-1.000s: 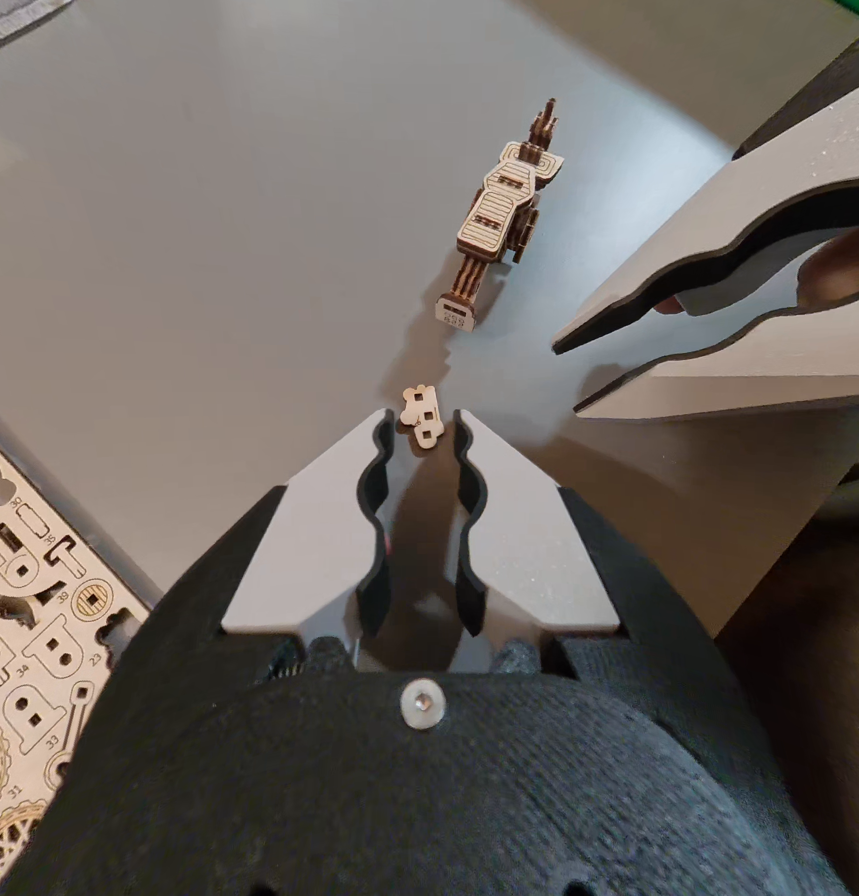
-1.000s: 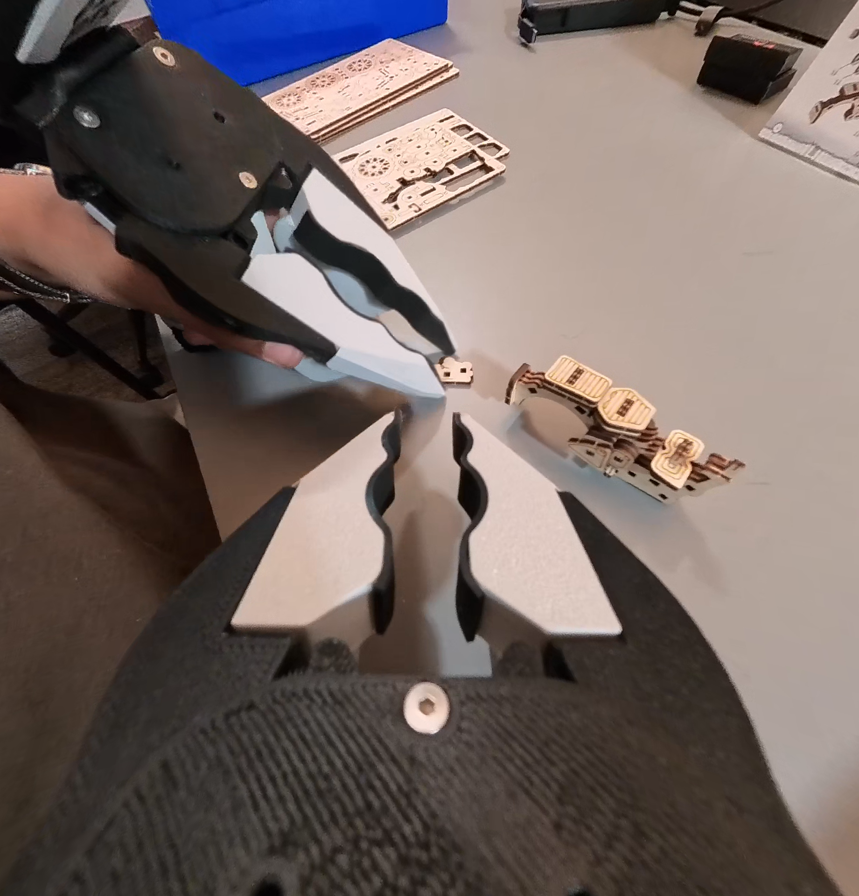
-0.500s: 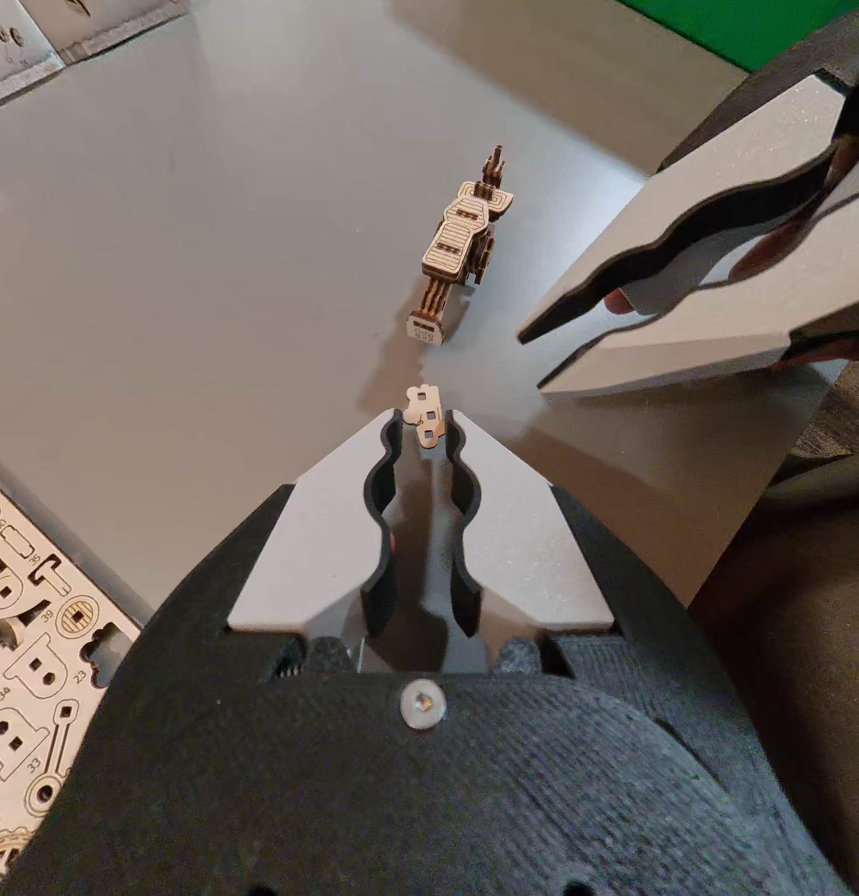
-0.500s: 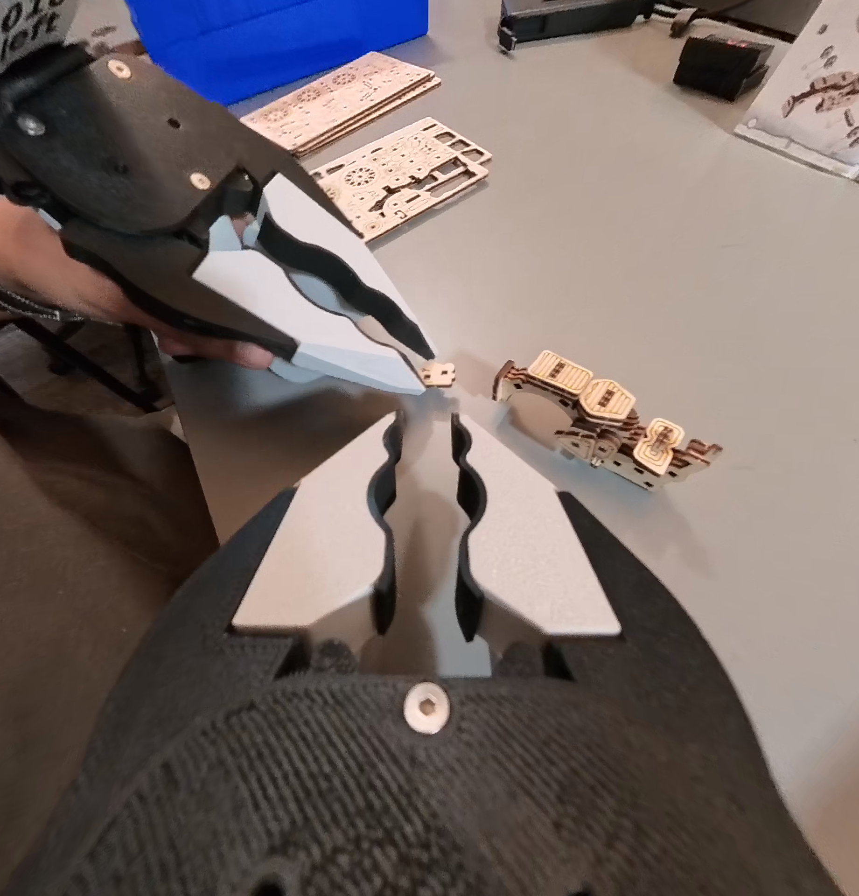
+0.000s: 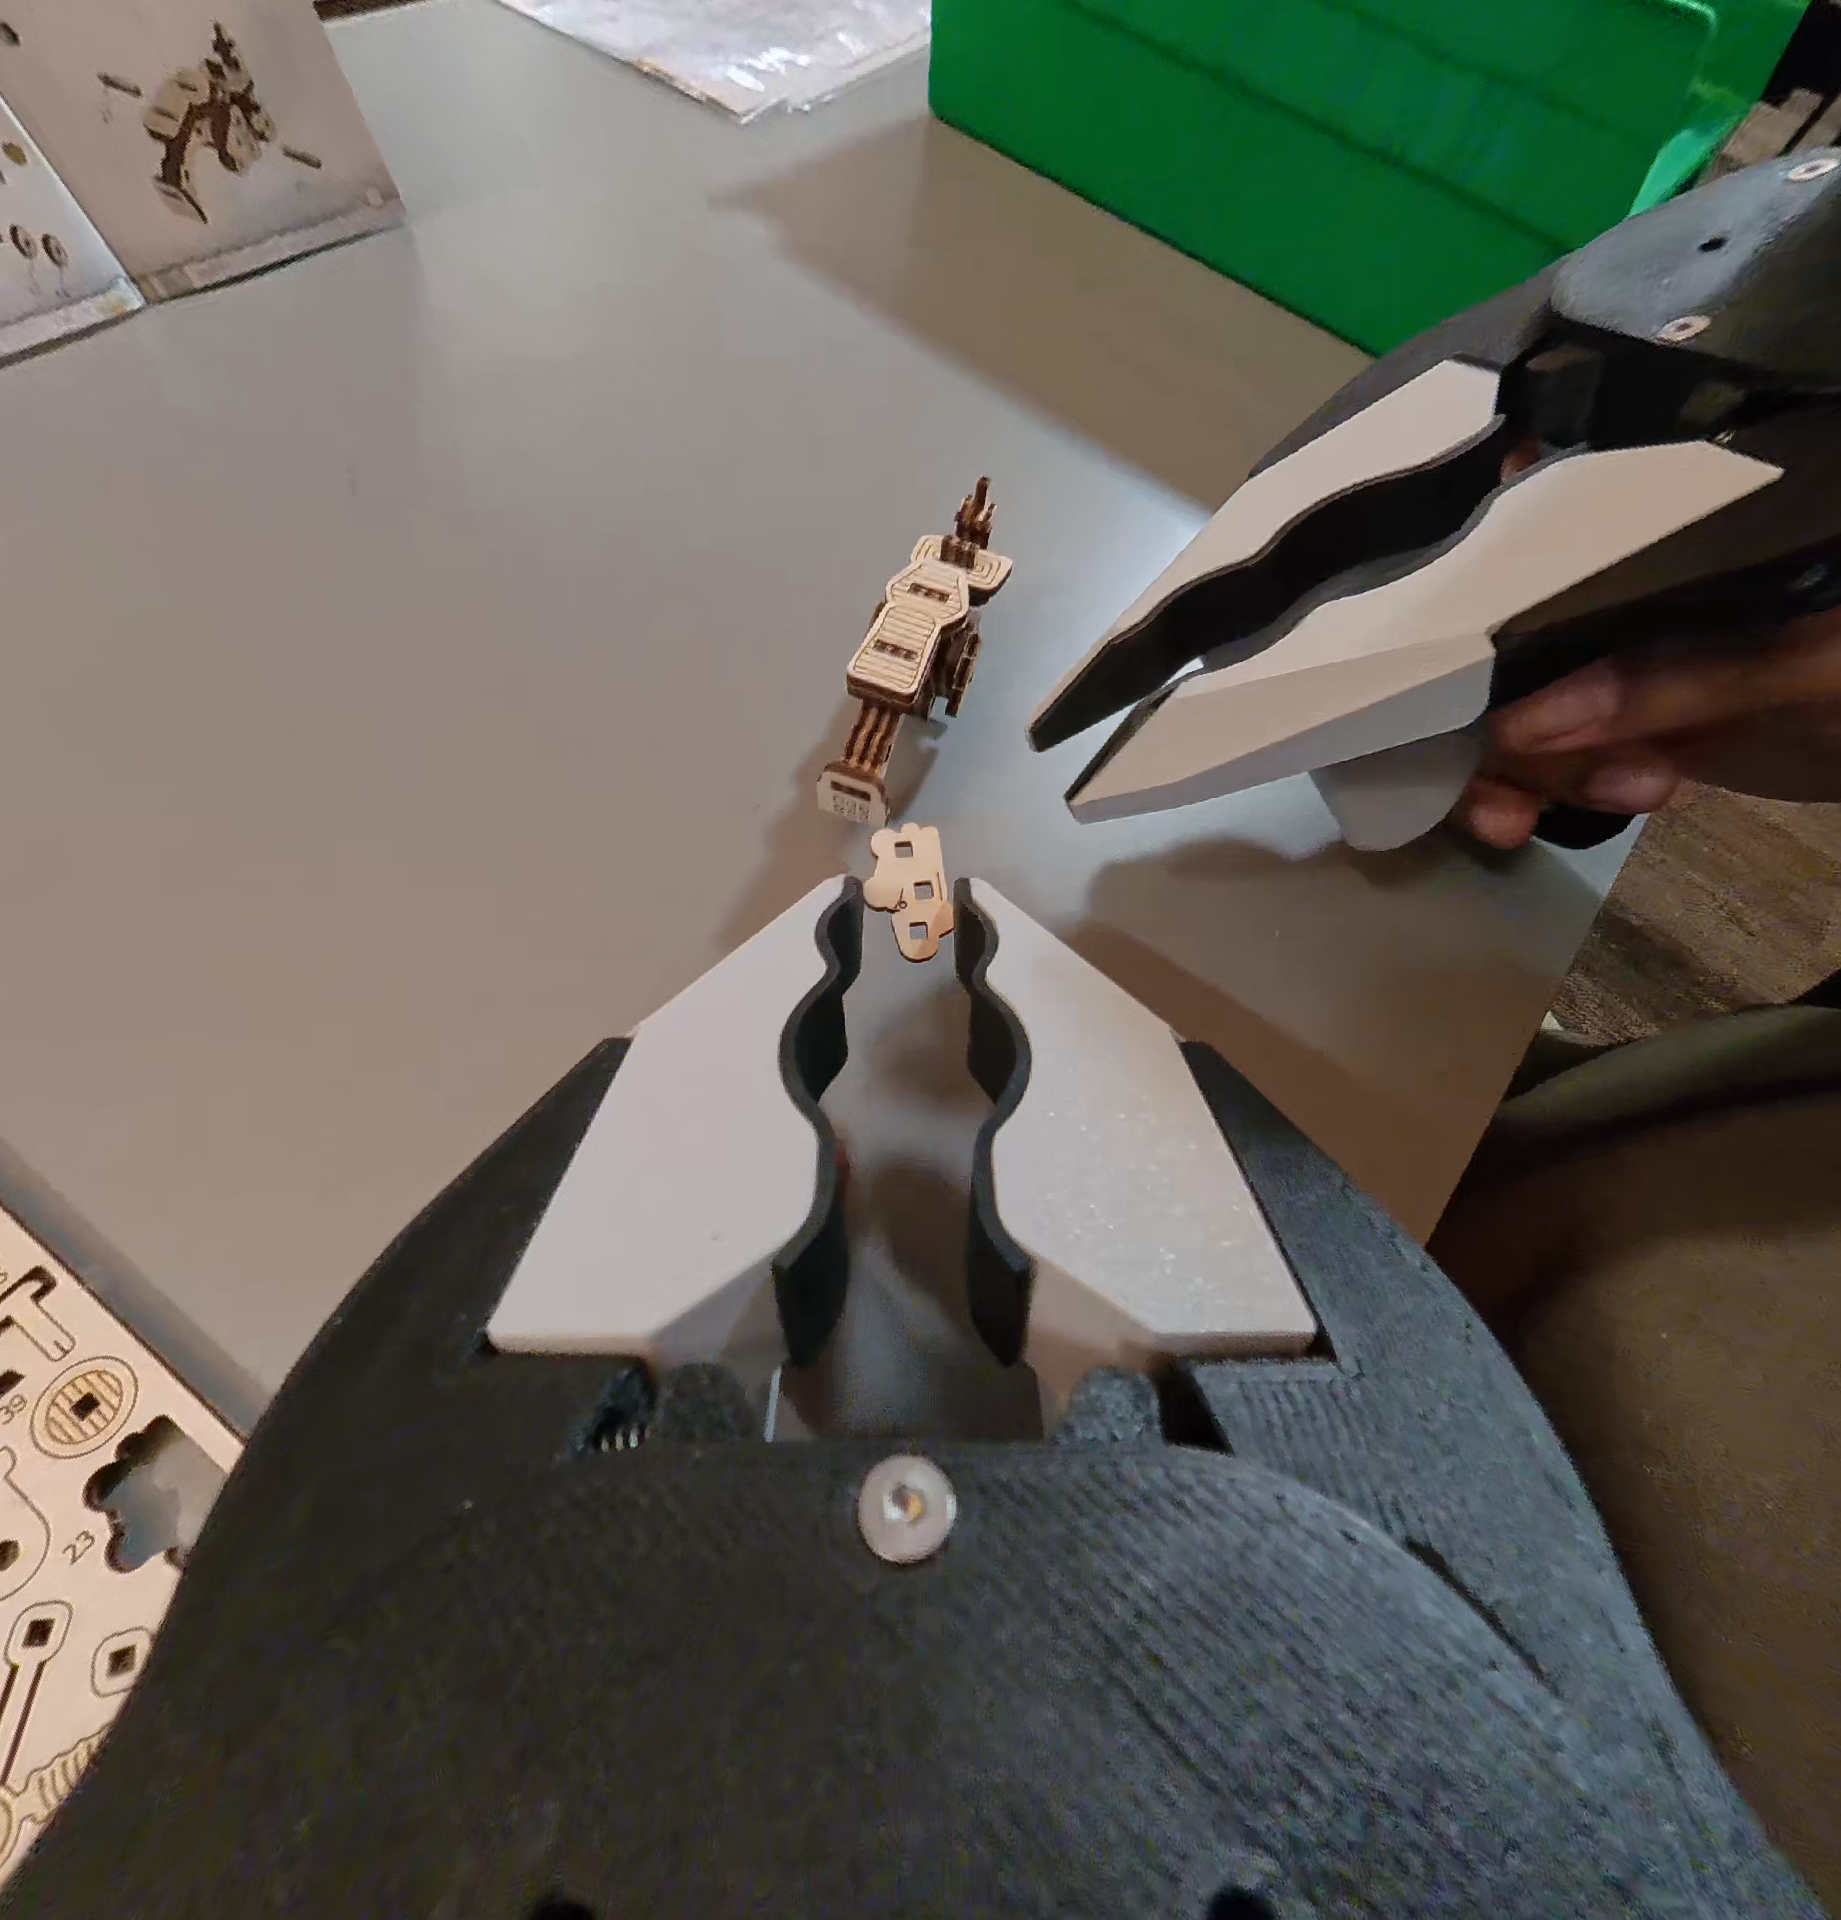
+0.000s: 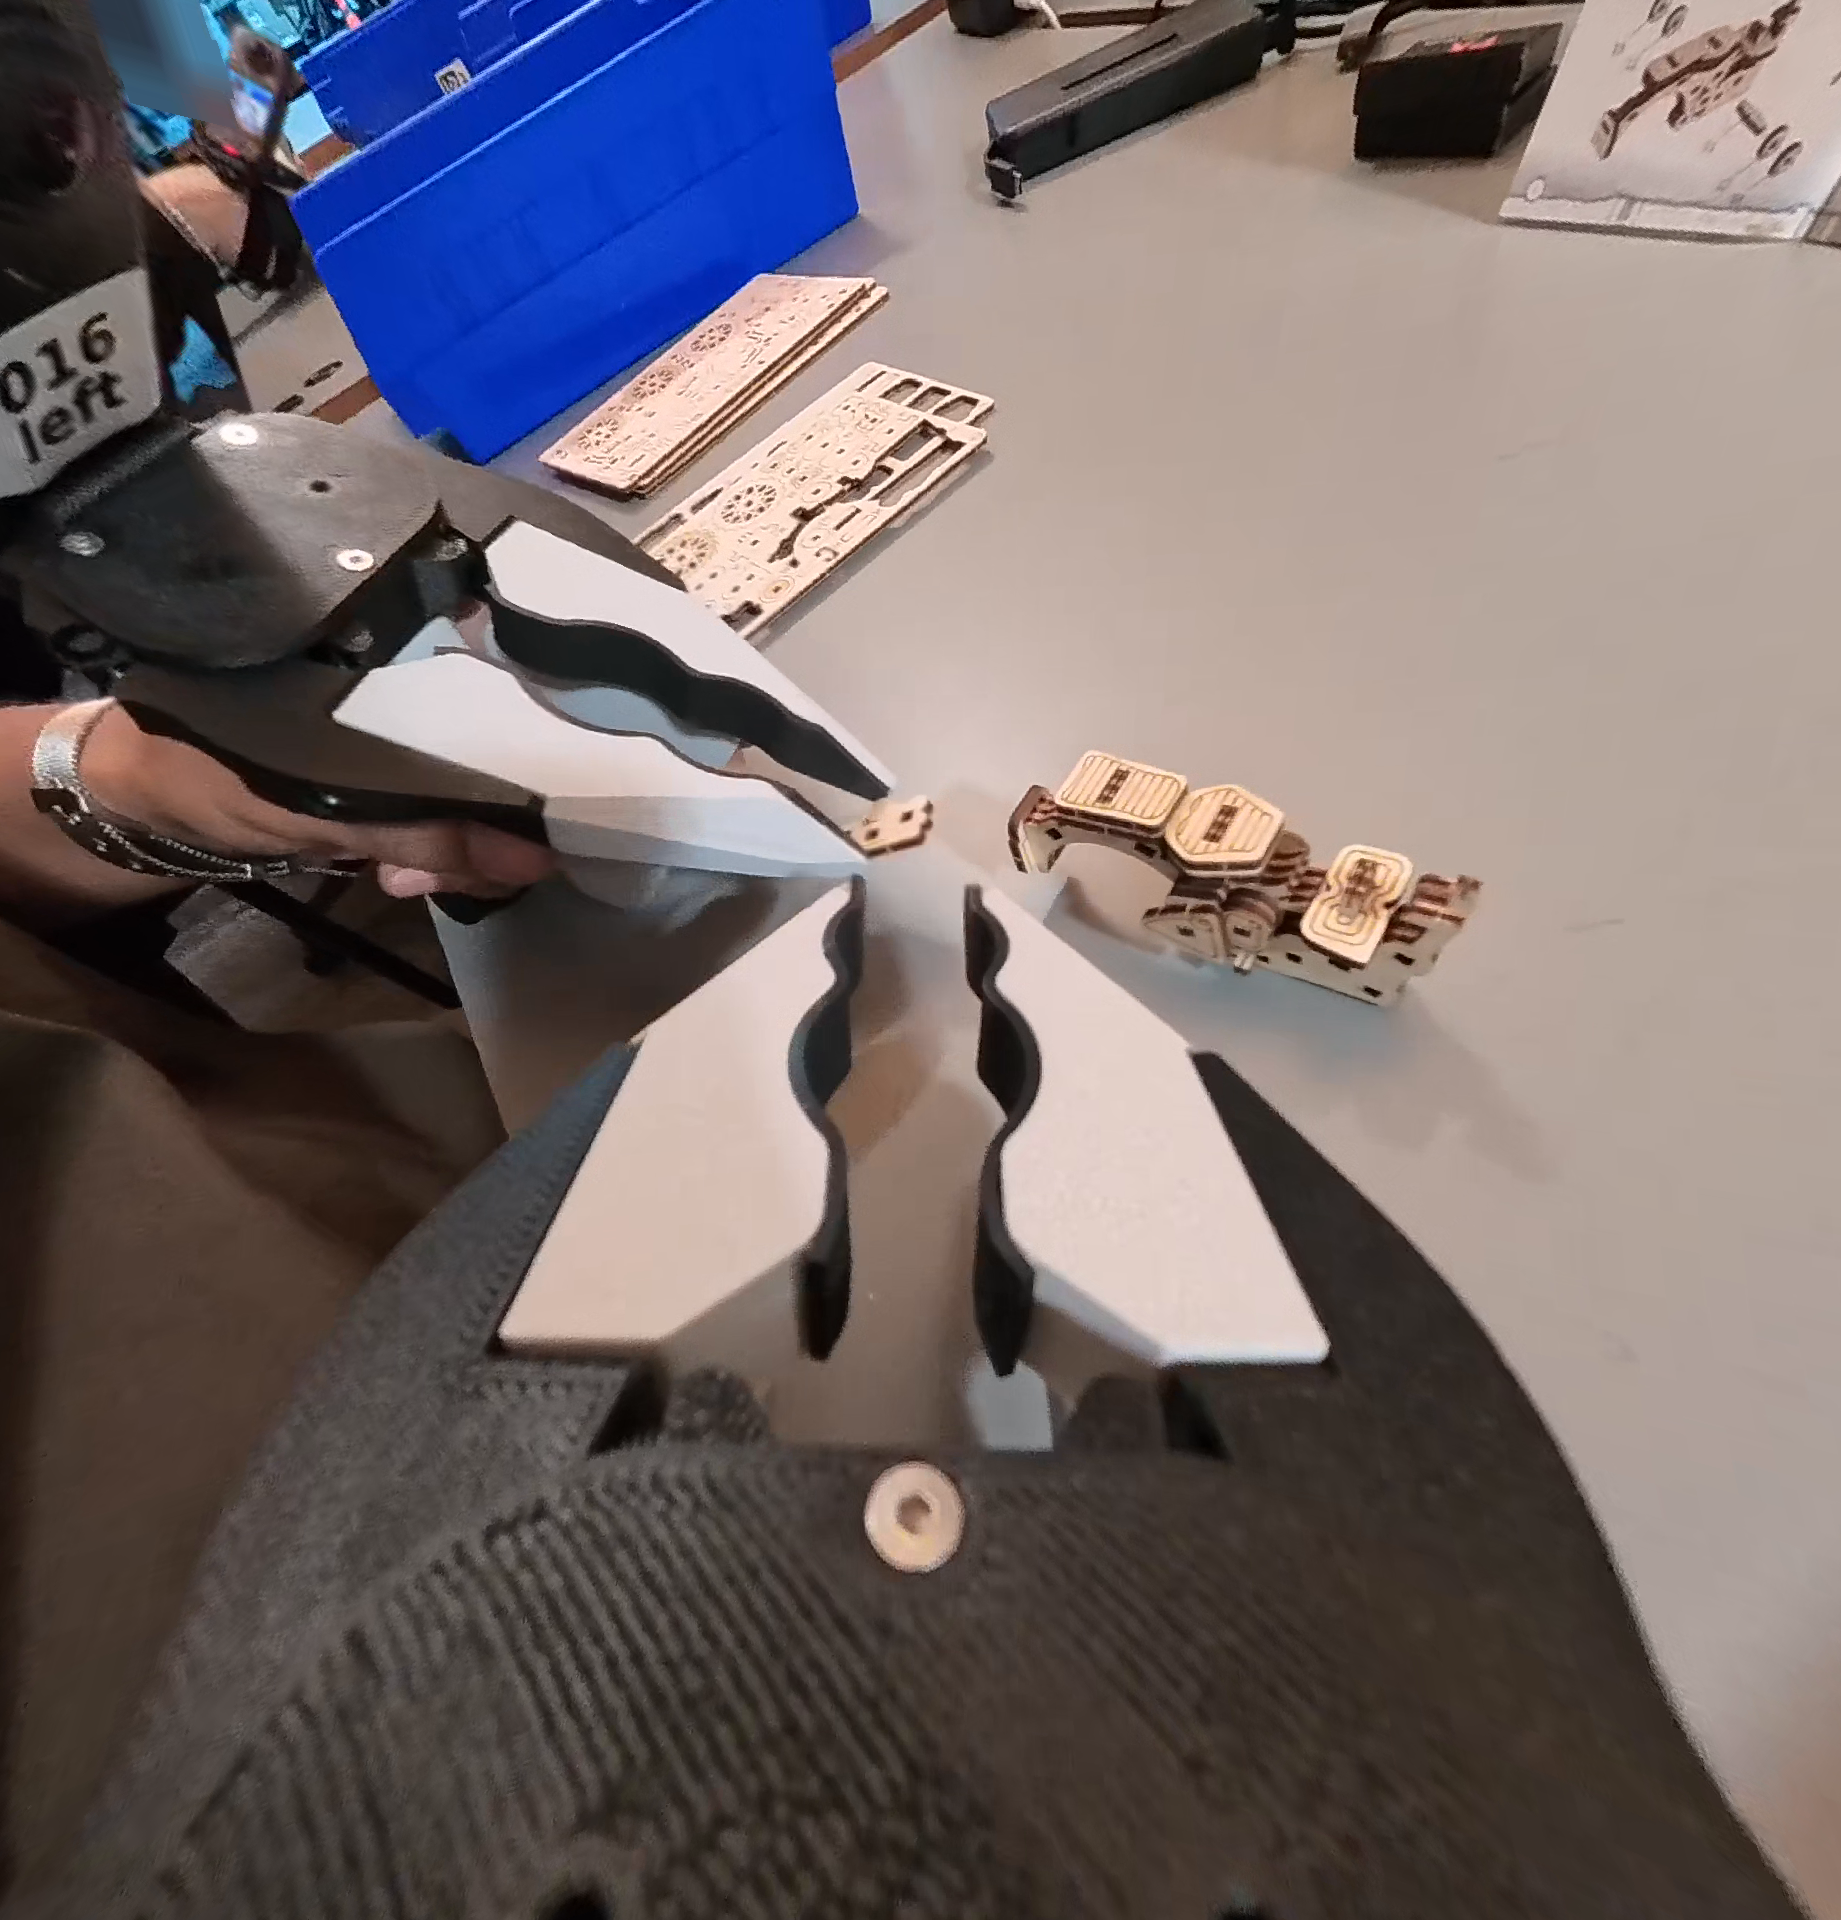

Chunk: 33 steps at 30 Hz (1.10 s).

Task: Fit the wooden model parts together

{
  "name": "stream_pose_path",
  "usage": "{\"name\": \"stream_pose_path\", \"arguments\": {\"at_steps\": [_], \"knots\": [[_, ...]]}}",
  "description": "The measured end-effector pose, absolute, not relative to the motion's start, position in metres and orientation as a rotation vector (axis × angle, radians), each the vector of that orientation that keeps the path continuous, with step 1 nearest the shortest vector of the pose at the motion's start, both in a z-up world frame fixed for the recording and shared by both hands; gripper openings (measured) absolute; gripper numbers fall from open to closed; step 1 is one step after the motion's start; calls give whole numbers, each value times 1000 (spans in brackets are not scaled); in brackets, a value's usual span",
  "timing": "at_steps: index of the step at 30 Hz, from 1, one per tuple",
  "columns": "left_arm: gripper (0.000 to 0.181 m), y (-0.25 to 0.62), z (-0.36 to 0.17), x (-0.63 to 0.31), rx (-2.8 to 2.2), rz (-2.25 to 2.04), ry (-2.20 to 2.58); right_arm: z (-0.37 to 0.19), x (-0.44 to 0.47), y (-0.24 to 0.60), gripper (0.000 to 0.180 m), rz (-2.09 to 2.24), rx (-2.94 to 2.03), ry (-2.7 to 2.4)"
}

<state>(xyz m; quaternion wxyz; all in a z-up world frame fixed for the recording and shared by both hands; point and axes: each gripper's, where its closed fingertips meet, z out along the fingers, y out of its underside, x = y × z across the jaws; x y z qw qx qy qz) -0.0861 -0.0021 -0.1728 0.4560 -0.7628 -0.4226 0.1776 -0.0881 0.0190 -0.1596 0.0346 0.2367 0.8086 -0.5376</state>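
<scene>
A small flat wooden piece with square holes is pinched between the tips of my left gripper and held just above the grey table. The right wrist view shows the same gripper holding the piece clear of the table. The partly built wooden model lies on the table just beyond the piece, and it also shows in the right wrist view. My right gripper is open and empty, and it hovers to the right of the model in the left wrist view.
Sheets of wooden parts and a stack of them lie by a blue bin. A green bin and instruction sheets stand at the far side. Another parts sheet lies lower left. The table edge is close on the right. My two grippers' fingertips are within a few centimetres of each other.
My left gripper closed on the small piece and lifted it off the table, tilting up. The right gripper rose and drew back slightly, still open.
</scene>
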Motion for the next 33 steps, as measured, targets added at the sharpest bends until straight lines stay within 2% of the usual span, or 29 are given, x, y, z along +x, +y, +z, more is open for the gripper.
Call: {"name": "stream_pose_path", "arguments": {"at_steps": [33], "knots": [[14,5,-159,-83,-1822,440,-956,-156,-87,18,17,-1631,804,2290]]}}
